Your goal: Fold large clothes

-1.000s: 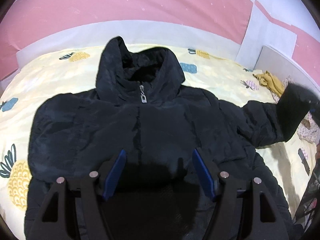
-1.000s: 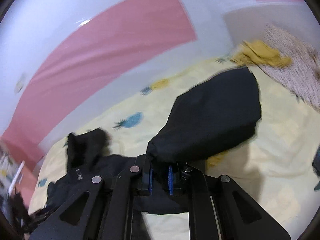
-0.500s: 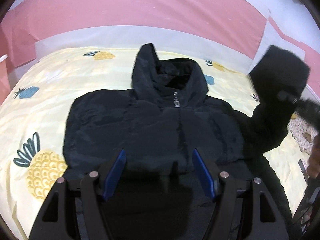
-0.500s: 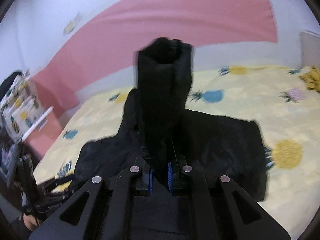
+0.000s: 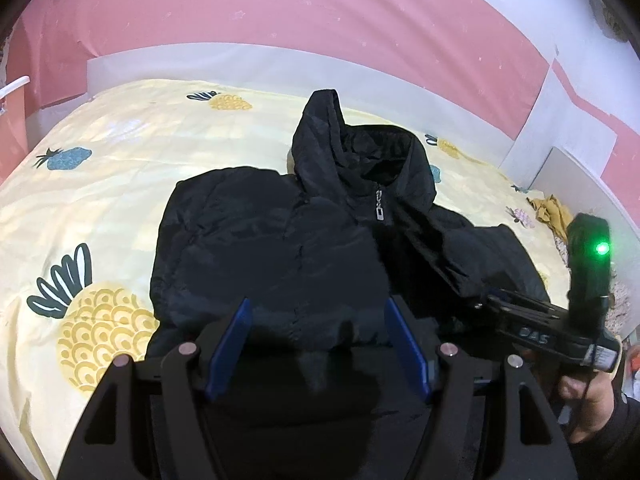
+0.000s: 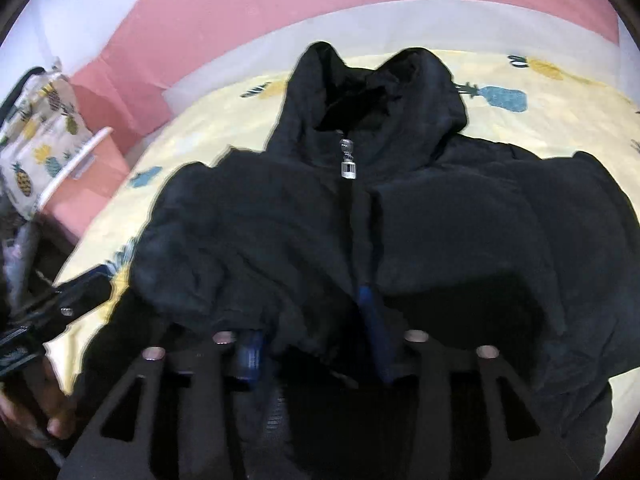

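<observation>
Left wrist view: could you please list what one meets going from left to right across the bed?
Big yellow pineapple print → black jacket → zipper pull → right gripper → yellow cloth.

The jacket [image 5: 280, 248] lies front-up on the bed [image 5: 100, 168], hood [image 5: 352, 152] toward the wall [image 5: 280, 20] behind. One sleeve [image 5: 472, 256] lies folded across the jacket's chest, right of the zipper pull [image 5: 379, 213]. The left gripper [image 5: 316, 344] hangs over the jacket's near part, and the right gripper [image 5: 520, 316] lies at the sleeve's end, to its right. A cloth heap [image 5: 550, 212] sits at the bed's far right. In the right wrist view, a bag [image 6: 40, 128] stands left of the bed.
</observation>
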Motion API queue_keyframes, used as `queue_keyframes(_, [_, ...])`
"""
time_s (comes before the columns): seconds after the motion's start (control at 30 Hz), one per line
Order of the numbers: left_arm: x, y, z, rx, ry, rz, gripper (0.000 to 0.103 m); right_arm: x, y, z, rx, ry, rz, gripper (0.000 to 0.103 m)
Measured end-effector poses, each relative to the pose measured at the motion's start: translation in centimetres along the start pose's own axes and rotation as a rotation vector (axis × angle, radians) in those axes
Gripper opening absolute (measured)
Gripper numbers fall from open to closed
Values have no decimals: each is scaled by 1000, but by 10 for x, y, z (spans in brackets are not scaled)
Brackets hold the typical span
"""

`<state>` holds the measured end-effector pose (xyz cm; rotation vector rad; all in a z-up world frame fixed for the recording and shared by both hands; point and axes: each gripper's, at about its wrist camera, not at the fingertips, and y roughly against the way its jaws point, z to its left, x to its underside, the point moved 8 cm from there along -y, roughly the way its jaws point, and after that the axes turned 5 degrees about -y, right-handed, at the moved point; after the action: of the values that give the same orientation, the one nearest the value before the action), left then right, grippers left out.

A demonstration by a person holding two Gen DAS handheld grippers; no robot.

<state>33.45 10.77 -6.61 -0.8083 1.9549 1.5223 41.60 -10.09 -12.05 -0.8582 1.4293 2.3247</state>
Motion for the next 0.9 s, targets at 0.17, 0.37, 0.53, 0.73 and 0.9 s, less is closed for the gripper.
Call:
queue_keyframes(0.17, [-12, -1, -13, 57, 32, -6, 71, -38, 58, 21, -29, 57, -146, 47])
queue_keyframes(0.37, [-23, -13, -33, 106, 49, 3, 71, -85, 119, 23, 184, 243, -337, 57])
queue_keyframes(0.53, [-22, -45, -43, 96, 45, 48, 73, -87, 118, -12, 342, 280, -309, 57])
queue_keyframes(0.73, [-10, -85, -56, 108, 42, 123, 72, -45, 92, -126, 413, 60, -154, 57])
queue_keyframes(0.9, [-7, -90, -70, 101, -34, 130, 11, -12, 77, -181, 341, -134, -121, 57])
